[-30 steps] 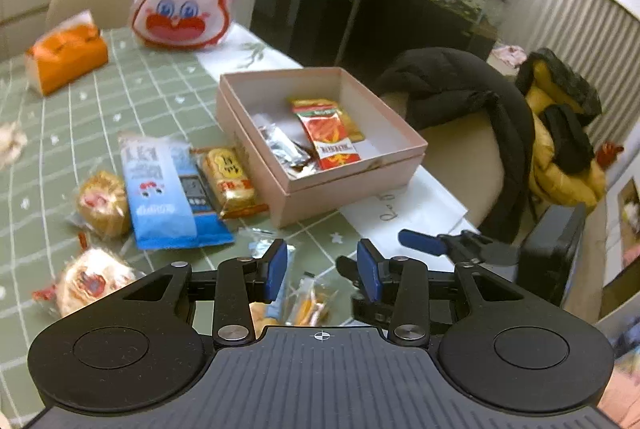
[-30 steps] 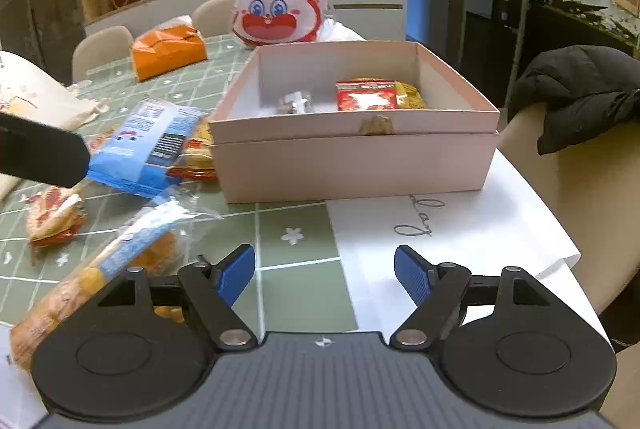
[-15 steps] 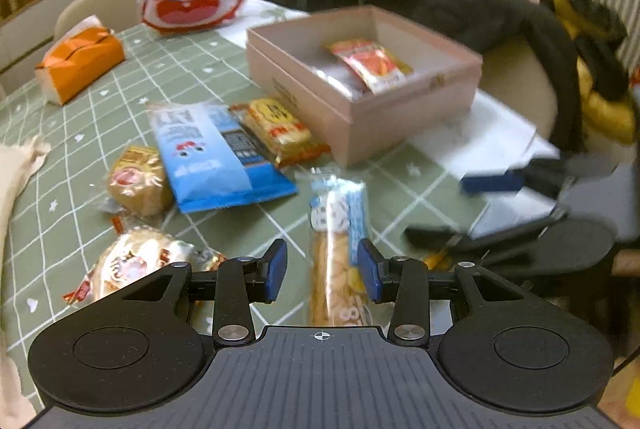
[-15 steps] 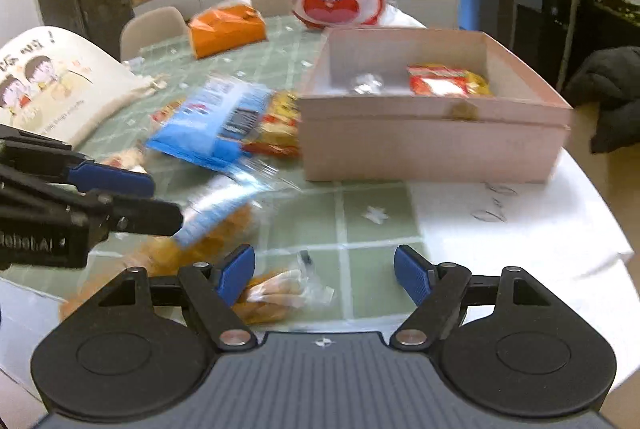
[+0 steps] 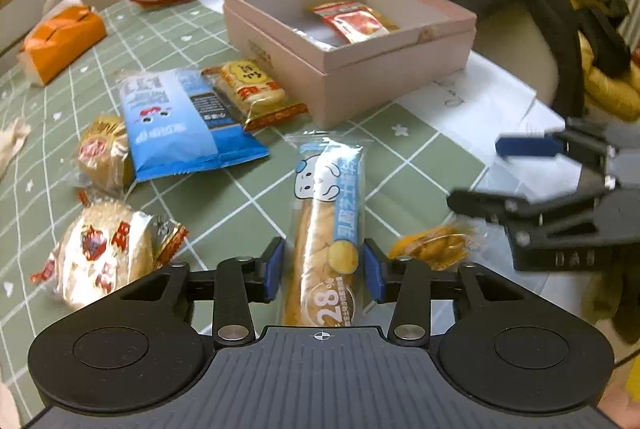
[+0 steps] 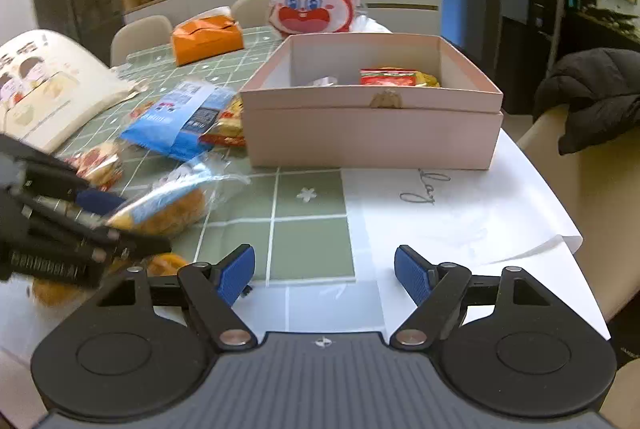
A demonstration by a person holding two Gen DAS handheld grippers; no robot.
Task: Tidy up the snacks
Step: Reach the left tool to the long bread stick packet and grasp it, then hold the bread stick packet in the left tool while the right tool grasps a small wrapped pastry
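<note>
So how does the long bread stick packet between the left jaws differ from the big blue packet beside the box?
The long bread stick packet is narrow and mostly clear, showing the bread inside; the big blue packet is wide, flat and opaque. The bread stick packet lies between the open jaws of the left gripper; the blue packet lies farther off, beside the pink box. Both lie flat on the green checked tablecloth, outside the box.

An orange tissue pack (image 5: 60, 39) lies on the green checked tablecloth (image 5: 404, 165); a dark jacket (image 6: 596, 91) drapes a chair.
</note>
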